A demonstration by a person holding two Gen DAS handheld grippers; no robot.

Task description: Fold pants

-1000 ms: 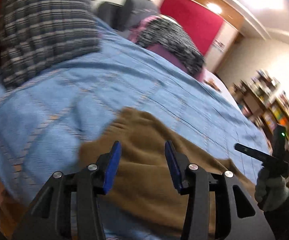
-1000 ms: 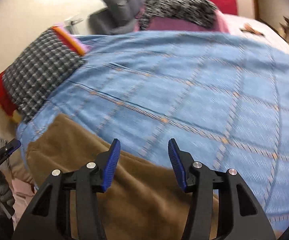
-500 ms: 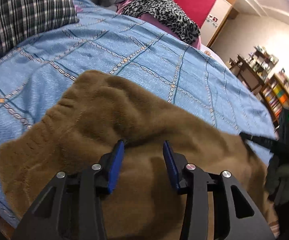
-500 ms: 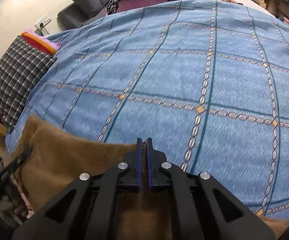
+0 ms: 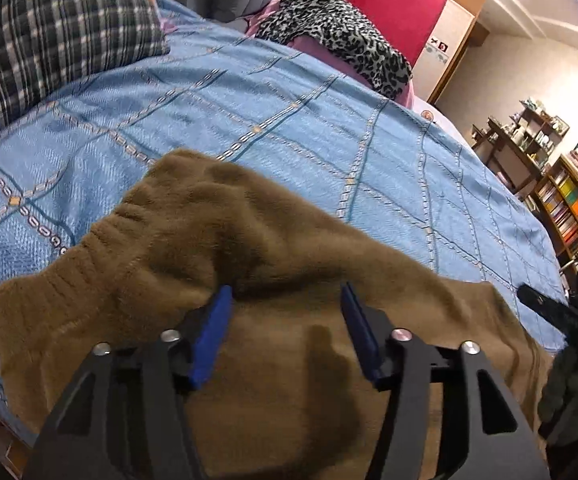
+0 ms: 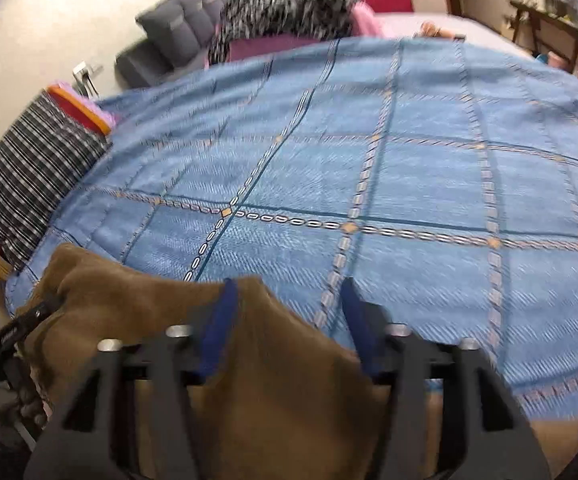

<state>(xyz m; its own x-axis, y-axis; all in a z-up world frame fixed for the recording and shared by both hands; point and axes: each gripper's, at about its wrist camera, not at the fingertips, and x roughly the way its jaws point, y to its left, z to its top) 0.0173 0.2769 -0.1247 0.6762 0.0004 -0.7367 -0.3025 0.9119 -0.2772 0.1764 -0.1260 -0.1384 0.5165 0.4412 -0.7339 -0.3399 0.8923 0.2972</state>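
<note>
Brown fleece pants (image 5: pixel 217 264) lie bunched on the bed (image 5: pixel 329 128), under and ahead of both claws. Right claw (image 6: pixel 285 316), clenched on the cloth half a second ago, now released; left claw (image 5: pixel 285 328) stays open. Fold dropped; next grip pending.

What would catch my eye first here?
Probably the brown fuzzy pants, lying rumpled along the near edge of a big blue patterned bedspread. Right over them hang the left tool and the right tool, both spread open. A plaid pillow sits off to the left.
</note>
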